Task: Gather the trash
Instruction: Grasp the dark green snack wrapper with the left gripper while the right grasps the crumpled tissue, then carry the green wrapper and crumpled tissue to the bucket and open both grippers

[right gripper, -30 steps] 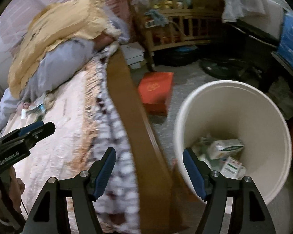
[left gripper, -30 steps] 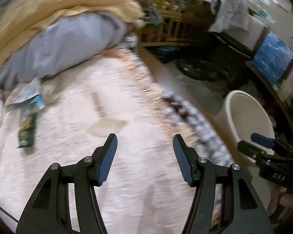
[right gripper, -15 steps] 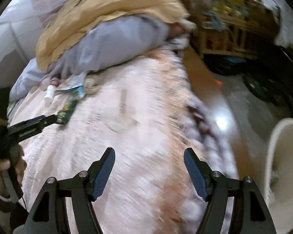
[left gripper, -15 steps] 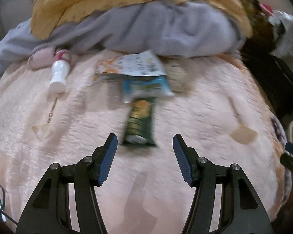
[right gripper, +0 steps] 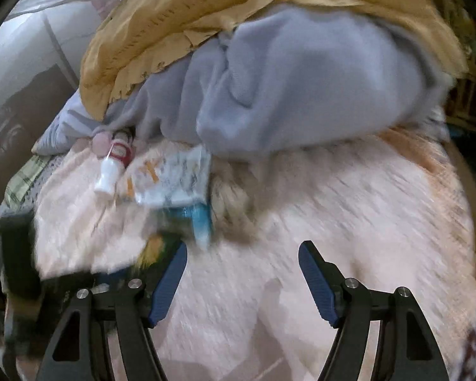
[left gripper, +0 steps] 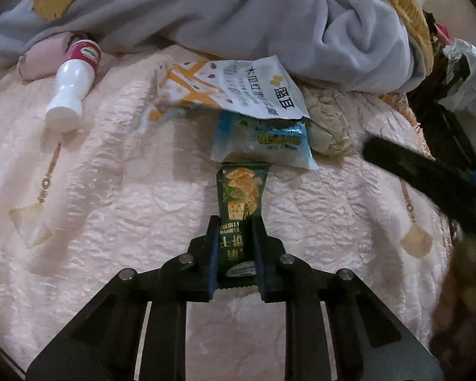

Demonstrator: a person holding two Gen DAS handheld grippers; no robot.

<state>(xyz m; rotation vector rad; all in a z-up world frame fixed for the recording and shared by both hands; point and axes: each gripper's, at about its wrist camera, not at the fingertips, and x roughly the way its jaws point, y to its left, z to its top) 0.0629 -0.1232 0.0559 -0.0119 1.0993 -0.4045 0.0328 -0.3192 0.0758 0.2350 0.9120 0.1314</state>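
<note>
My left gripper (left gripper: 236,247) has just closed its jaws on the green wrapper (left gripper: 239,209), whose long axis runs straight ahead; my right gripper (right gripper: 242,281) stands open, empty.

Bed cover (left gripper: 117,209) lies bare left and right of the green wrapper (left gripper: 240,197) — open passage on both sides. Ahead, blue packet (left gripper: 263,141) touches the green wrapper's far end, white pouch (left gripper: 238,90) overlapping it, crumpled tissue (left gripper: 328,133) just beside. White bottle (left gripper: 71,90) lies well left. Grey blanket (left gripper: 238,16) walls off the far side — no way through.
</note>
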